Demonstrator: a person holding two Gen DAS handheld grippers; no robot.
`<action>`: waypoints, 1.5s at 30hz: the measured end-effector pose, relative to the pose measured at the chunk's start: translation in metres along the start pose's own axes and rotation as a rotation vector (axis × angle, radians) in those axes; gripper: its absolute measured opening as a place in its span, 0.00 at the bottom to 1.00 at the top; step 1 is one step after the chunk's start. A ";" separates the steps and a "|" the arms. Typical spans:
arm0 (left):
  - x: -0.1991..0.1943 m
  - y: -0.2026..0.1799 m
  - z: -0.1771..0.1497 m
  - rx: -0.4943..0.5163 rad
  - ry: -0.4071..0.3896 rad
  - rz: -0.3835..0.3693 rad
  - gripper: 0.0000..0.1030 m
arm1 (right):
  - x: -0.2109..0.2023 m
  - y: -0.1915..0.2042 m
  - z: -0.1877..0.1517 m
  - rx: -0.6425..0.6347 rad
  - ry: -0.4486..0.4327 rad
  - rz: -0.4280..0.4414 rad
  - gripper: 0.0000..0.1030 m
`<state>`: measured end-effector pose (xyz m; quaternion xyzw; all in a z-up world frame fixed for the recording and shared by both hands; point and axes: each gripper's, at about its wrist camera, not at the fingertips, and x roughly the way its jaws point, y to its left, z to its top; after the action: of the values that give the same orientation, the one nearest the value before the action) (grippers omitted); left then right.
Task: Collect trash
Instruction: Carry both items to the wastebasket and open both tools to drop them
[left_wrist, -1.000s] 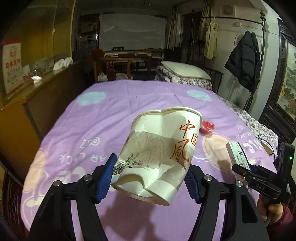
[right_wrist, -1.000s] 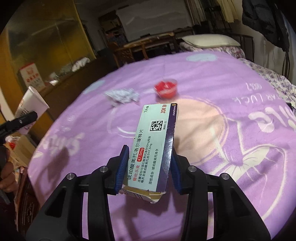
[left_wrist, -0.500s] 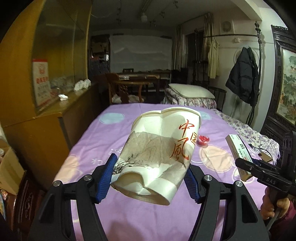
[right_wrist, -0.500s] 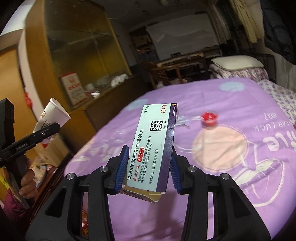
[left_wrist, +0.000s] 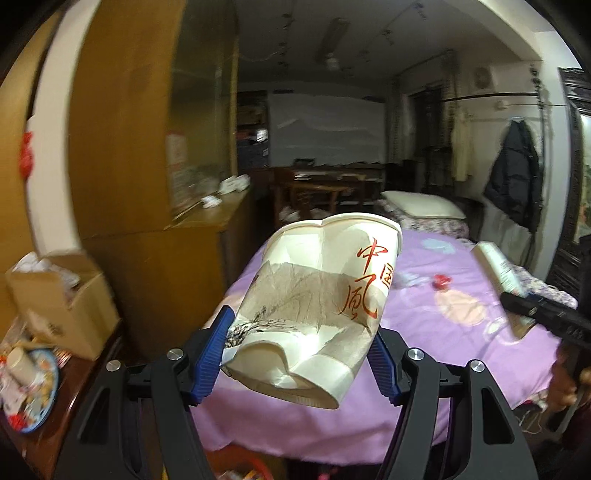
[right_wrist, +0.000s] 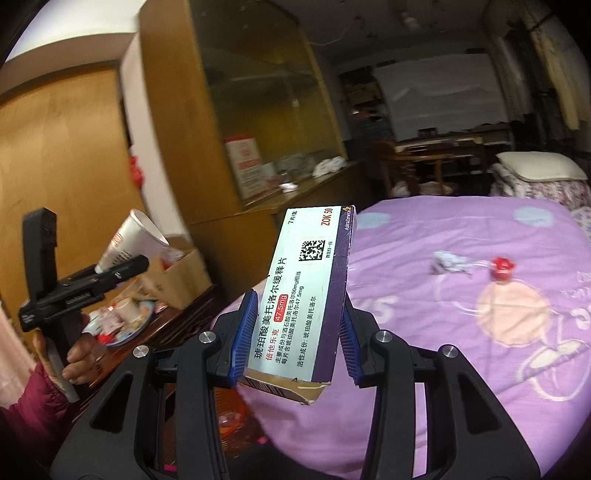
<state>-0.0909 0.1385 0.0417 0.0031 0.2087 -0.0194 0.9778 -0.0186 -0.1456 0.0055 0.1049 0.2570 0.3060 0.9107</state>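
- Left tongs (left_wrist: 301, 354) clenched on a crumpled paper cup (left_wrist: 314, 306), blue pads pressing its dented sides; cup carried in the air, tilted, rim pointing far and up.
- Right tongs (right_wrist: 295, 332) clenched on a flat medicine box (right_wrist: 306, 291), long faces between the pads, torn flap at the near end; box held in the air too.
- Changed since a second ago: both tongs pulled back and swung left, off the purple bed (right_wrist: 480, 332); earlier the bedspread filled the views, now its near-left edge shows, with cabinet and floor clutter beside it.
- Grips unchanged across the three moments; neither item slipped.
- Meaning, as a judgement: pick-up done for these two pieces, carry to a bin under way; a red-orange container (right_wrist: 232, 413) low beneath the right tongs looks a likely target, though blurred.
- Left behind on the bed, far right: a crumpled wrapper (right_wrist: 450, 263) and a small red piece (right_wrist: 501, 266).
- Edges: bed corner just below both tongs; wooden cabinet (left_wrist: 177, 280) close on the left; an open cardboard box (left_wrist: 62, 299) and a patterned plate (left_wrist: 31, 380) on a low dark table near left.
- Open room: narrow gap between bed edge and cabinet; free air above it.
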 end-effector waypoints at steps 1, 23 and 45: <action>-0.001 0.011 -0.005 -0.009 0.015 0.017 0.65 | 0.005 0.008 0.001 -0.007 0.014 0.016 0.41; 0.103 0.173 -0.229 -0.325 0.600 0.175 0.90 | 0.182 0.095 -0.064 -0.096 0.481 0.142 0.41; 0.060 0.272 -0.256 -0.447 0.536 0.549 0.94 | 0.300 0.202 -0.159 -0.263 0.865 0.303 0.56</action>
<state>-0.1302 0.4116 -0.2174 -0.1479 0.4452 0.2880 0.8349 -0.0008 0.2029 -0.1798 -0.1118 0.5533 0.4810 0.6708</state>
